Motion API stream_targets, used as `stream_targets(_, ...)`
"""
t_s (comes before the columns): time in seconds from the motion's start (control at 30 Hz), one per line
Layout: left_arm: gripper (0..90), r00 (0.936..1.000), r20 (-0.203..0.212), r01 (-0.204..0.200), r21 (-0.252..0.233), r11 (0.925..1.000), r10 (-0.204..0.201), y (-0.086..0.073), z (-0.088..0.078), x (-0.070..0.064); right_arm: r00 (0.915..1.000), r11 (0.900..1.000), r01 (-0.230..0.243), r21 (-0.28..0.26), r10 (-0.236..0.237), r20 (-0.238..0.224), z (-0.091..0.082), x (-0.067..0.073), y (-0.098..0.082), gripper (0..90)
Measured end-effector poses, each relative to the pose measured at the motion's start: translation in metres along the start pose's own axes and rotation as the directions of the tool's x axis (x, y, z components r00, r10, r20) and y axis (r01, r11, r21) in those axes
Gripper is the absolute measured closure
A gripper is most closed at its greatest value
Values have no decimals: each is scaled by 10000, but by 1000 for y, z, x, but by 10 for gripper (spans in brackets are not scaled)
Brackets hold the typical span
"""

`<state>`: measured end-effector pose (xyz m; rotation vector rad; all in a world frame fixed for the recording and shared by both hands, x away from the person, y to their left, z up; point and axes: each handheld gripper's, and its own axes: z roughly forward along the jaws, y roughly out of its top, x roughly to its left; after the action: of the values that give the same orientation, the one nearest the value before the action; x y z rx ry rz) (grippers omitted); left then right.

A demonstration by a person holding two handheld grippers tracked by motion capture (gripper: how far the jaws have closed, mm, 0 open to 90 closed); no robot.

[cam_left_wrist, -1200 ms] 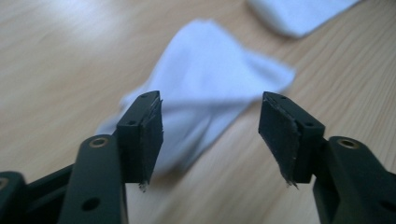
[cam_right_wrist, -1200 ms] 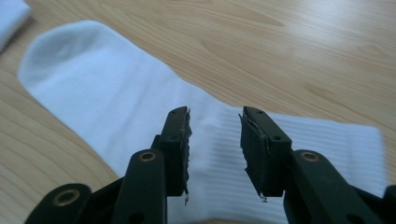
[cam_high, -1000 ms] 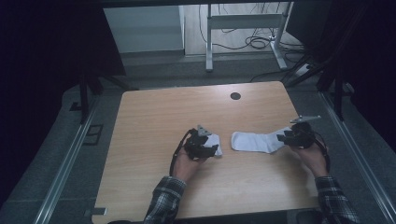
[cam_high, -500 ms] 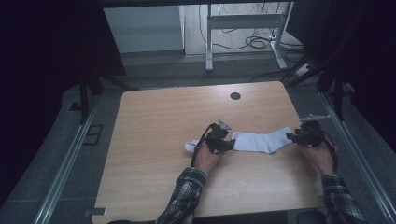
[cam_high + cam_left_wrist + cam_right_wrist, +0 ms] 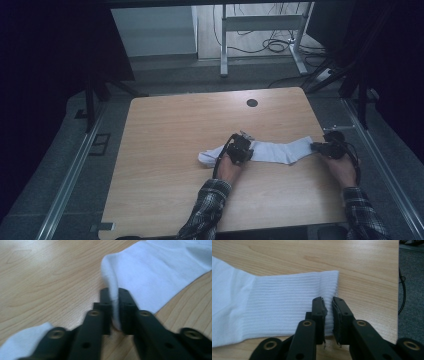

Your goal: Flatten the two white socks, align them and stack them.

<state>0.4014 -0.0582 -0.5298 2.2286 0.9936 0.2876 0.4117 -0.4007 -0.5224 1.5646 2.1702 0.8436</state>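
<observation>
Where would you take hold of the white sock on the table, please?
Probably at the ribbed cuff, coming in level from the table's right edge: the white sock lies flat, so its thin open end pinches easily. The right gripper already grips there.

Looks like a lab or test room, not a home.
Bare wooden table [image 5: 165,150] with a cable hole [image 5: 252,103], set inside metal rails [image 5: 70,175], dark curtains [image 5: 55,45] at the sides, grey carpet [image 5: 165,70], loose cables [image 5: 275,45] under a metal desk frame [image 5: 260,25] behind.
</observation>
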Motion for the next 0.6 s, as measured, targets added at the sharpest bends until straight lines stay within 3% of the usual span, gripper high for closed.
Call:
stream_targets(0.17, 857, 10000, 5, -42, -278, 9996, 42, -1, -10, 1, 9995, 9995, 315, -20, -315, 4, -6, 7, 3, 808)
stream_targets(0.57, 858, 9999, 68, -149, -930, 9956, 156, -8, -59, 8, 9902, 9886, 1310, -740, -1342, -397, -41, 39, 17, 816)
stream_targets(0.6, 858, 9999, 60, -146, -996, 9949, 153, -11, -69, 11, 9877, 9859, 1409, -899, -1462, -559, -46, 46, 19, 816)
